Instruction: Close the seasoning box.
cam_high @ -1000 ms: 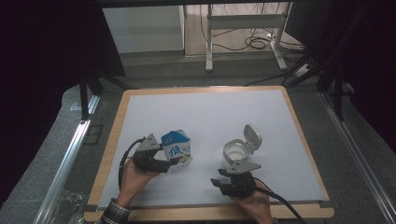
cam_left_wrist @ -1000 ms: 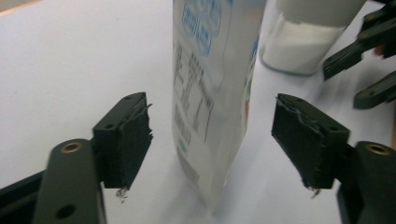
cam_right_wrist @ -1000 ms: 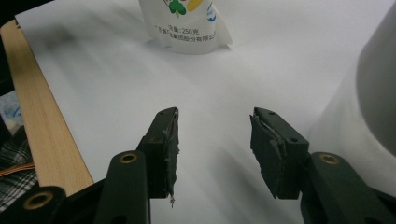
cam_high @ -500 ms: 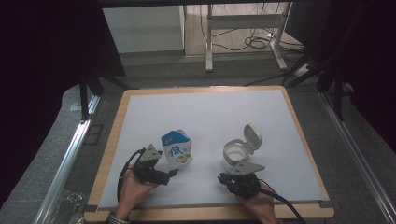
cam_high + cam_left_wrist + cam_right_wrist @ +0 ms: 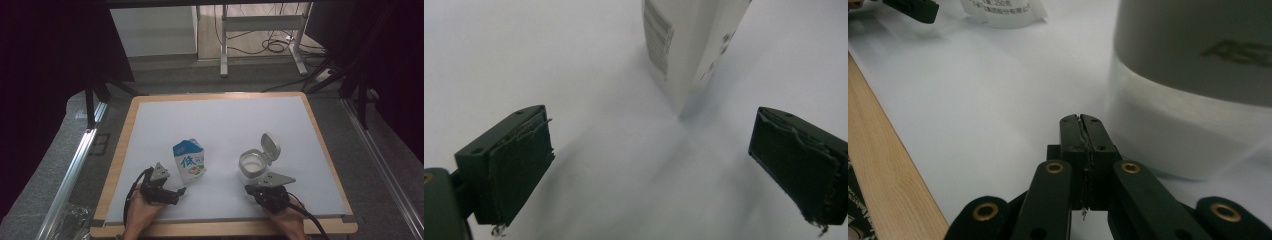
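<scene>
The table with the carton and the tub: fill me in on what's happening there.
A person works two hand-held grippers at a white table. The left gripper has just been opening; its jaws stand wide and empty, apart from the upright milk carton just ahead. The right gripper has just closed on nothing, right beside a white tub whose flip lid stands open. Neither thing is held.

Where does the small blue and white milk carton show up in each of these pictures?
High view: the small blue and white milk carton stands left of centre on the white board.
Left gripper view: top centre, beyond the open jaws.
Right gripper view: top edge, left of centre.
Shared landmark: the white board.
</scene>
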Demonstrator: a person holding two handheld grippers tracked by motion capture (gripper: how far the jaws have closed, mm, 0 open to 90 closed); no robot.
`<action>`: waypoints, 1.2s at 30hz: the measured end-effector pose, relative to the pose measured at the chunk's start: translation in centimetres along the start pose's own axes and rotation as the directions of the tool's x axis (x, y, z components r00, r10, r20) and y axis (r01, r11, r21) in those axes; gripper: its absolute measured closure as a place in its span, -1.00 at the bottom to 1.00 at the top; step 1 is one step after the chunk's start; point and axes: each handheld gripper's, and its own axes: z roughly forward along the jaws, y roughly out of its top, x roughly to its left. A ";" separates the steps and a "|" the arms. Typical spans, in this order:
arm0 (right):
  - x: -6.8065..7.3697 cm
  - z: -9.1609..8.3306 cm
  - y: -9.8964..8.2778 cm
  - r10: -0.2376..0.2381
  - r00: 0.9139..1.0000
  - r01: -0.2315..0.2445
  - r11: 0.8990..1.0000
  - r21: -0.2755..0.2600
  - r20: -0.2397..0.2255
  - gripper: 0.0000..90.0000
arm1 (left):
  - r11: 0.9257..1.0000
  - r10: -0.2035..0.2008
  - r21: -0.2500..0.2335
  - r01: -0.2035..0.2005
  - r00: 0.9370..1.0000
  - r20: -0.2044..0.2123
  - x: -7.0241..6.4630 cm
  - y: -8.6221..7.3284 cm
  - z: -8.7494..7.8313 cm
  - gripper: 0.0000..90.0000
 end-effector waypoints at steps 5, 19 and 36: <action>-0.7 -0.8 -0.3 0.013 1.000 -0.013 1.000 0.003 0.015 0.98 | 0.999 -0.001 0.037 0.001 1.000 0.001 0.1 -0.2 0.7 -0.93; -3.0 -3.0 -0.6 0.066 0.995 -0.065 0.998 -0.012 0.069 0.97 | 0.999 -0.001 0.041 0.001 1.000 0.004 0.1 -0.3 0.7 -0.94; -6.7 -5.3 0.7 0.143 0.985 -0.135 0.988 -0.080 0.095 0.98 | 0.999 -0.002 0.039 0.002 1.000 0.004 0.1 -0.3 0.8 -0.94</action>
